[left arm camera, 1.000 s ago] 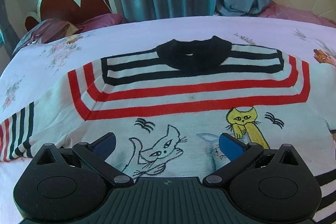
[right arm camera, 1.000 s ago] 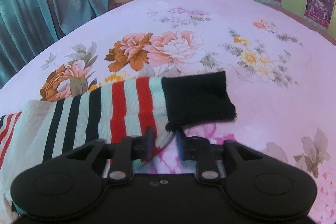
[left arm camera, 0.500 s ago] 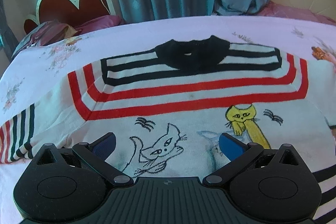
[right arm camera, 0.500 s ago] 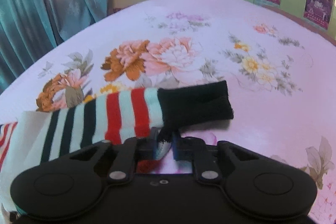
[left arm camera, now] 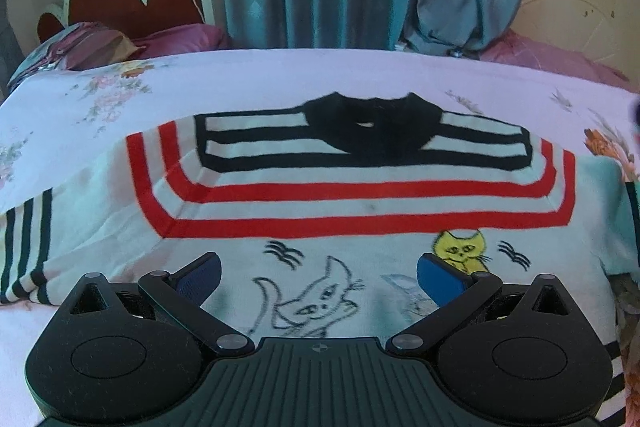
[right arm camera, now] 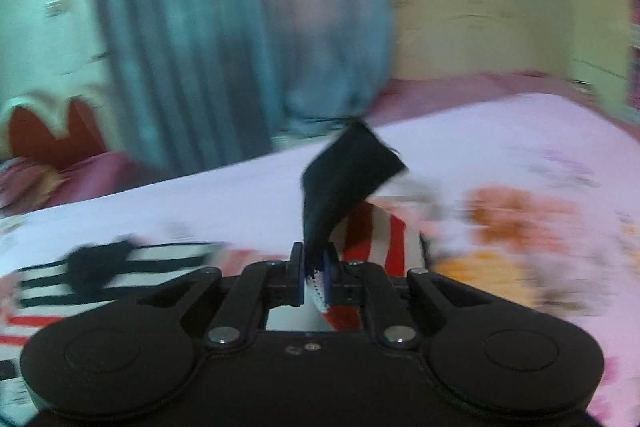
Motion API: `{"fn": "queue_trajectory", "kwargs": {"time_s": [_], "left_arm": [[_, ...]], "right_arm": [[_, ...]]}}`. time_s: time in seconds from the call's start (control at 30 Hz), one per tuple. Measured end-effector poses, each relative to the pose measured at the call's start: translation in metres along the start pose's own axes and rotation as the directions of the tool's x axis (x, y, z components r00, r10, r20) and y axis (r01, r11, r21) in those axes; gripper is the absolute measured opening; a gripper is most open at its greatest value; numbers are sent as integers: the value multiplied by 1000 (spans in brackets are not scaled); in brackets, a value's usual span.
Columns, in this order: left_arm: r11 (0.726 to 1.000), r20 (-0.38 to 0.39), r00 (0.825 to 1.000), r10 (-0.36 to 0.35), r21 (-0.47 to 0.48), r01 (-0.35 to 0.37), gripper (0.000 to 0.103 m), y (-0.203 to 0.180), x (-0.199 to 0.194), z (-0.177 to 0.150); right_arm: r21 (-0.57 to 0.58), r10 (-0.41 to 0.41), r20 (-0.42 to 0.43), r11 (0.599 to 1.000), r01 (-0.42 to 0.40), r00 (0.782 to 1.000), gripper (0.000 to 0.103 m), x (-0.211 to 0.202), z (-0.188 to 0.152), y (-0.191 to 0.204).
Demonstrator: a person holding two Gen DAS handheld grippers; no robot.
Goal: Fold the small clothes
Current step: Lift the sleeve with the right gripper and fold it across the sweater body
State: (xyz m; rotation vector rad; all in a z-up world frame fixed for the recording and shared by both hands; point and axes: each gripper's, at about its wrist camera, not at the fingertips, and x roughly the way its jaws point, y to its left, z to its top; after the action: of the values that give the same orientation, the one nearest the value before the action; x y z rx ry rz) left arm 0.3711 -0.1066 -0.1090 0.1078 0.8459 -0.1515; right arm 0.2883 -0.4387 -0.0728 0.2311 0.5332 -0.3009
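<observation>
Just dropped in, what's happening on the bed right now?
A child's striped sweater with cat drawings lies spread flat on the floral bedsheet. The right hand-held gripper is shut on the black cuff of one sleeve, which is lifted off the bed; that view is motion-blurred. The left hand-held gripper is open, low over the sweater's lower front, holding nothing. No fold is visible on the body yet.

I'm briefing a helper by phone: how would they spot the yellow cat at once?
Find the striped sweater spread on the flowered bed. Below its lowest red stripe, toward the right, sits the yellow cat. It is the only filled-in colour figure; the white cat beside it is just an outline.
</observation>
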Motion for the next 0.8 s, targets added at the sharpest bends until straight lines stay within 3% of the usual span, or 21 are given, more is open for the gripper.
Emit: {"fn": "queue_trajectory", "kwargs": {"time_s": [0.1, 0.23, 0.4, 0.47, 0.6, 0.7, 0.73, 0.77, 0.8], "left_arm": [[1000, -1, 1000, -4, -28, 4, 103, 15, 2, 2], [998, -14, 1000, -18, -54, 18, 103, 32, 9, 2], [992, -57, 992, -109, -76, 104, 103, 34, 22, 0], [981, -78, 981, -175, -93, 168, 103, 28, 28, 0], [953, -91, 953, -289, -117, 278, 103, 9, 39, -2], [936, -105, 933, -343, -118, 331, 102, -9, 51, -3], [931, -99, 929, -355, -122, 343, 96, -14, 52, -3], [926, -91, 925, -369, -123, 357, 78, -18, 55, -3], [916, -96, 914, -393, -127, 381, 71, -22, 60, -3]], "right_arm": [[-65, 122, -51, 990, -126, 991, 8, 13, -14, 65], [-95, 211, -171, 969, -230, 962, 9, 35, -45, 125], [-105, 251, -309, 950, -295, 917, 28, 52, -79, 165], [-108, 252, -298, 950, -295, 921, 39, 45, -79, 168], [-161, 167, -220, 966, -204, 961, 45, 14, -73, 140], [-166, 88, -188, 979, -120, 978, 49, 0, -75, 108], [-161, 64, -181, 983, -94, 981, 49, -4, -75, 99], [-153, 41, -174, 986, -68, 984, 49, -8, -76, 90], [-144, 14, -169, 989, -38, 985, 49, -10, -77, 81]]}}
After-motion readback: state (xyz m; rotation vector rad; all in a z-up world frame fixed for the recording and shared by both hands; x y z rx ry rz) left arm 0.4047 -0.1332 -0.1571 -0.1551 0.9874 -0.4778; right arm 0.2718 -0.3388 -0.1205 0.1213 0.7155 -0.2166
